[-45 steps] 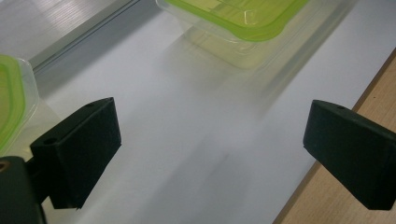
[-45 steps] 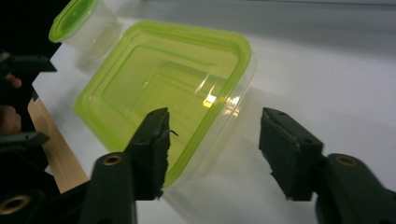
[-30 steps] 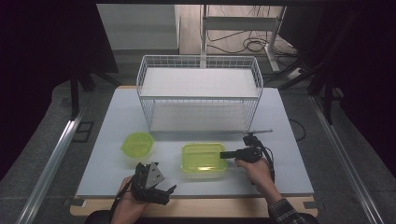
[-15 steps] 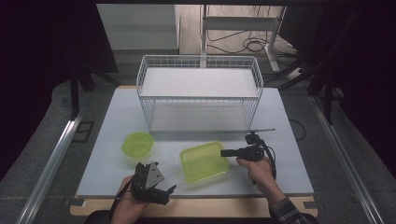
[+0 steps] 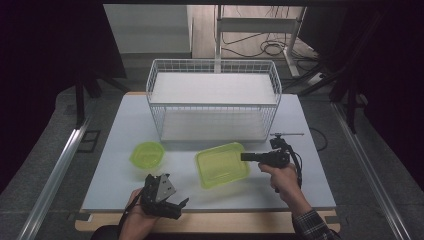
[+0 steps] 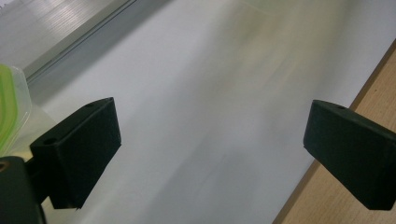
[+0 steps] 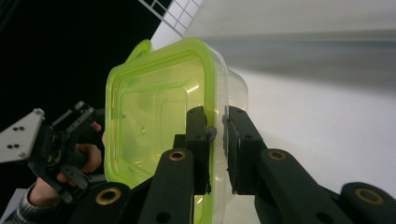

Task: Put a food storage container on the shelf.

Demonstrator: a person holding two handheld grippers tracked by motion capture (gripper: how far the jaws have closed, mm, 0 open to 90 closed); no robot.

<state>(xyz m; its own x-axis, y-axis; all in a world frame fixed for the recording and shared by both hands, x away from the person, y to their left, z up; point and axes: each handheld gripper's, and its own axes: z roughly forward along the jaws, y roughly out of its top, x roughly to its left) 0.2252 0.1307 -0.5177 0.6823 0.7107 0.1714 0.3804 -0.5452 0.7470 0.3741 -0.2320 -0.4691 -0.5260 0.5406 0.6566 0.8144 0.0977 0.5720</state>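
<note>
Right gripper [image 7: 215,140]: jaws nearly together, having just closed further, and clamped on the rim of the square lidded container [image 7: 159,126], green lid and clear tub. One pad sits on the lid face, the other on the tub's outer wall. In the high view the right gripper [image 5: 243,156] meets the container [image 5: 221,164] at its right edge; the container is tilted, right side raised off the table [image 5: 125,125], toward the front of the table and right of centre.

Left gripper [image 6: 210,140]: jaws wide apart, nothing between them, only bare white tabletop beneath; a sliver of green lid shows at the far left edge of its view. In the high view the left gripper [image 5: 161,200] sits low at the table's front edge, well apart from the container.

Round green lidded container [image 5: 147,154] rests on the table left of the square one, not touching it. White wire basket [image 5: 214,100] stands behind both, toward the far side of the table. No object lies between the basket and the held container.
</note>
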